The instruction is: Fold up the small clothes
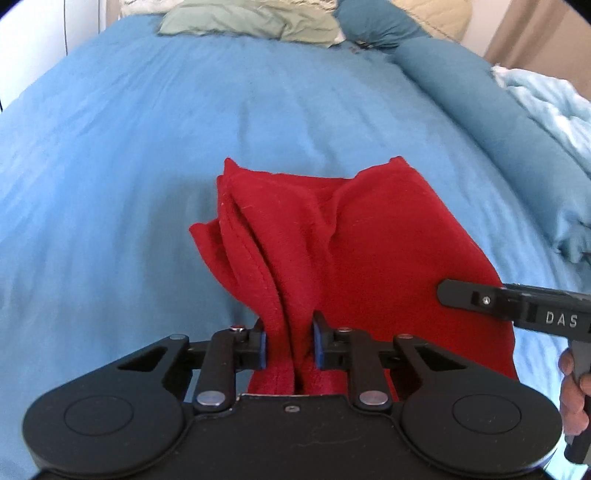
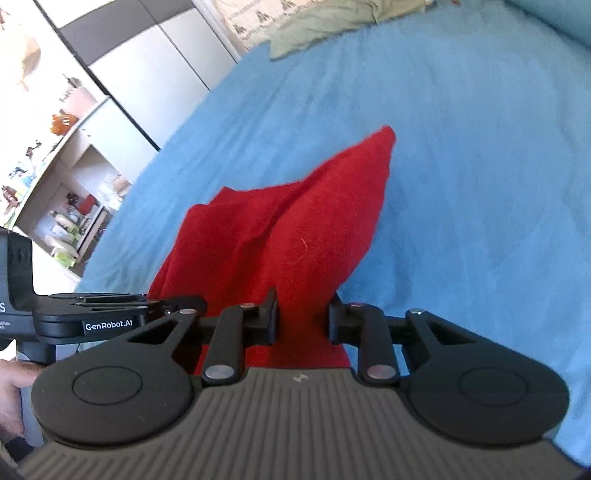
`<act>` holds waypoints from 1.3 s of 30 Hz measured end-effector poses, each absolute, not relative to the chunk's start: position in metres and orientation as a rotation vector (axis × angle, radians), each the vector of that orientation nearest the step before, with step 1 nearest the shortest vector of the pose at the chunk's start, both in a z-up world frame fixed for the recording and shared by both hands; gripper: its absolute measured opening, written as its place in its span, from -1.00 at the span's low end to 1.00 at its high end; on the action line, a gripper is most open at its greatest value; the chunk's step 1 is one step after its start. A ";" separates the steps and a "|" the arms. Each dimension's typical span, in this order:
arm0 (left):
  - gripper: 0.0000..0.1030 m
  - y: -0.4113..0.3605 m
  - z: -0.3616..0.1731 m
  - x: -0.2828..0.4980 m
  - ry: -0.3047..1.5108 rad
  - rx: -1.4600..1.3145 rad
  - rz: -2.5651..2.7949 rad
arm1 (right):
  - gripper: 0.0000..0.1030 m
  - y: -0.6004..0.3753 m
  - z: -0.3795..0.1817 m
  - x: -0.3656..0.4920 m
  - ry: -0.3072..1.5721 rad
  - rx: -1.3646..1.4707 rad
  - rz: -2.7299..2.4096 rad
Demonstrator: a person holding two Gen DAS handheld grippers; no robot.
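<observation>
While the blue bedspread (image 1: pixel 147 166) stretches beneath, a red garment (image 1: pixel 332 229) hangs bunched above it, its near edge clamped by both the left gripper (image 1: pixel 289 345) and right gripper (image 2: pixel 303 319).

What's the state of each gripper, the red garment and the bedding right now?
left gripper: shut on the red garment, bunched folds between its fingers.
right gripper: shut on the red garment.
red garment: crumpled, not yet folded flat, held at two spots, far end draping toward the bed.
blue bedspread: spread out, lightly wrinkled.
green pillow: lying at the head of the bed.
</observation>
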State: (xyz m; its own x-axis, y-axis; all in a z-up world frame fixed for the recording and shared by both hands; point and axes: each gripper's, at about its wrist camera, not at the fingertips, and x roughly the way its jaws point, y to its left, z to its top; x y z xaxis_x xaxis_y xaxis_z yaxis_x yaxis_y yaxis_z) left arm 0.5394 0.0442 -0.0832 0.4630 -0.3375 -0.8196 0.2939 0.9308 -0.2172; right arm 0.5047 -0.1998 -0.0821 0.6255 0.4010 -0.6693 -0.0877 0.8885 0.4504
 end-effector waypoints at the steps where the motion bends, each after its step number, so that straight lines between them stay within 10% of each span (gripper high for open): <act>1: -0.53 0.042 -0.074 0.527 1.014 -0.045 -0.394 | -0.24 -0.205 -0.073 0.495 0.852 0.411 0.295; 9: -0.52 0.009 -0.064 0.427 1.066 -0.097 -0.441 | -0.23 -0.249 -0.036 0.378 0.904 0.476 0.265; 18: -0.44 -0.023 -0.136 0.365 1.037 -0.085 -0.374 | -0.17 -0.293 -0.127 0.298 0.884 0.511 0.201; 22: -0.11 -0.025 -0.142 0.354 0.967 -0.059 -0.350 | 0.01 -0.297 -0.141 0.288 0.828 0.492 0.229; 26: 0.72 -0.018 -0.127 0.343 0.899 -0.009 -0.298 | 0.49 -0.294 -0.127 0.281 0.802 0.403 0.243; 28: 0.74 -0.014 -0.121 0.338 0.862 0.022 -0.262 | 0.90 -0.293 -0.114 0.276 0.779 0.320 0.186; 39: 0.78 0.001 -0.168 0.317 0.778 0.128 -0.222 | 0.99 -0.309 -0.161 0.265 0.717 0.210 0.081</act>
State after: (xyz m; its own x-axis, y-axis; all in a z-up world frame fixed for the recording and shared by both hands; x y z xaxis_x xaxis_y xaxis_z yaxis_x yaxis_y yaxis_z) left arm 0.3174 0.0008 -0.1684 0.6906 -0.1512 -0.7072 0.2452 0.9689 0.0323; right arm 0.2651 -0.3089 -0.1609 0.7517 0.1456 -0.6432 -0.0021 0.9759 0.2183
